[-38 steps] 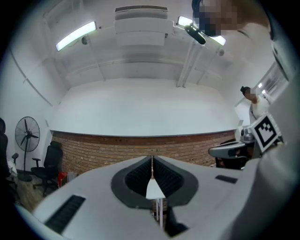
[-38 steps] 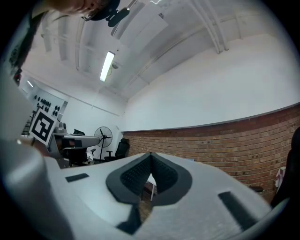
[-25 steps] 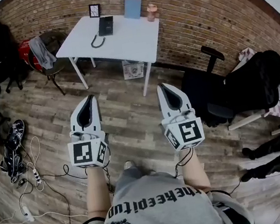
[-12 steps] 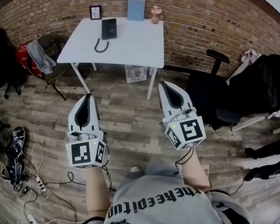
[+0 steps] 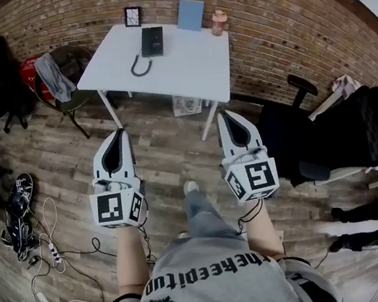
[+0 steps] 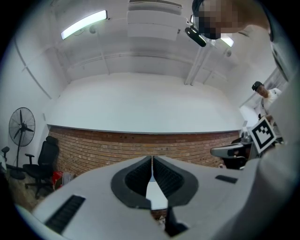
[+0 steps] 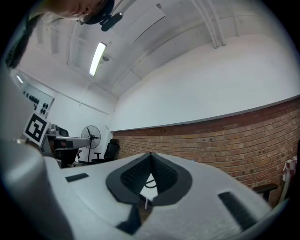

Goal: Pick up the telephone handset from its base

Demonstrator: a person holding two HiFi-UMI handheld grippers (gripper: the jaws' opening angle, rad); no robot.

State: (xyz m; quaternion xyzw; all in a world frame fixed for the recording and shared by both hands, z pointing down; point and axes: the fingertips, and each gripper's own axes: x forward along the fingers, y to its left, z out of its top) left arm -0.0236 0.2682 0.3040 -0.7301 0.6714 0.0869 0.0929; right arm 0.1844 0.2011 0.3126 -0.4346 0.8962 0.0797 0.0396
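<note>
Head view. The left gripper [image 5: 119, 135] and right gripper [image 5: 224, 117] are held side by side, level with each other and pointing forward. Both are smooth grey-white shells with dark ribbed pads and a marker cube at the rear.

Left gripper view: the left gripper [image 6: 152, 161] has its pads pressed together along their length, with nothing between them. Right gripper view: the right gripper [image 7: 150, 159] is likewise closed at the tips and empty.

Ahead of both tips lies a stretch of plank wood floor [image 5: 168, 150]. Beyond it stands a white square table [image 5: 184, 70] against a brick wall [image 5: 275, 21].

The telephone [image 5: 152, 41] is a black, flat, oblong unit on the far half of the tabletop, well apart from both grippers. It lies ahead of the gap between them, slightly toward the left gripper's side, so the left hand is judged marginally nearer. Its long axis runs away from the tips, roughly parallel to the jaws.

At this size the handset cannot be told from the base. A dark cord [image 5: 138, 68] loops from the telephone's near-left corner. The handset is not yet lifted.
</note>
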